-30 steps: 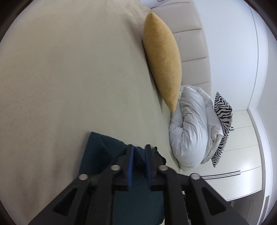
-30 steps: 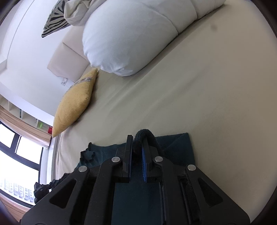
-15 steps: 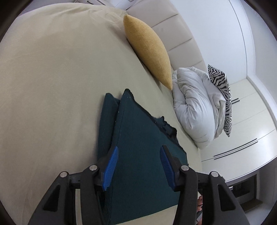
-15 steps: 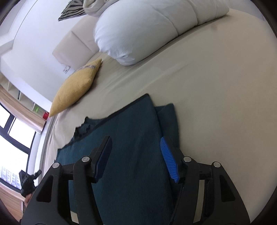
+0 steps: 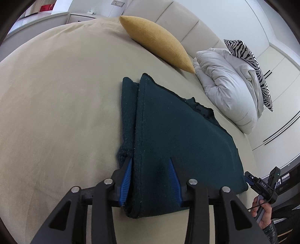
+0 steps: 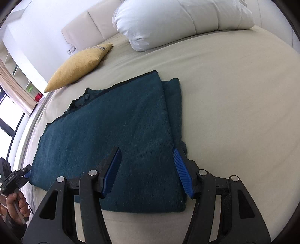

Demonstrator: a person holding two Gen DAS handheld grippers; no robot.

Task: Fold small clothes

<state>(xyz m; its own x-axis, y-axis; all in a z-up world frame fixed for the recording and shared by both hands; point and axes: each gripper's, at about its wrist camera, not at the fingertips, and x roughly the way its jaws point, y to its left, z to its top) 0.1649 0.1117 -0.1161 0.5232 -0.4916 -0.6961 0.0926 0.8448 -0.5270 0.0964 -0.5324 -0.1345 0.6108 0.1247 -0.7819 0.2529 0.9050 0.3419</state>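
Note:
A dark teal knitted garment (image 5: 176, 138) lies folded flat on the beige bed (image 5: 56, 97); it also shows in the right wrist view (image 6: 112, 131). My left gripper (image 5: 150, 161) is open and empty, its blue pads above the garment's near left edge. My right gripper (image 6: 147, 152) is open and empty above the garment's near right edge. Each view shows the other gripper at the garment's far side: the right one (image 5: 262, 185) and the left one (image 6: 15, 178), each held in a hand.
A yellow cushion (image 5: 159, 39) and a white rolled duvet (image 5: 228, 86) lie at the head of the bed, with a zebra-striped pillow (image 5: 251, 60) behind. The padded headboard (image 5: 180, 16) stands beyond. A window (image 6: 7, 116) is at the left.
Both grippers were shut on the garment's edges a second ago. They opened, let the garment down onto the bed, and have pulled back toward its near edge.

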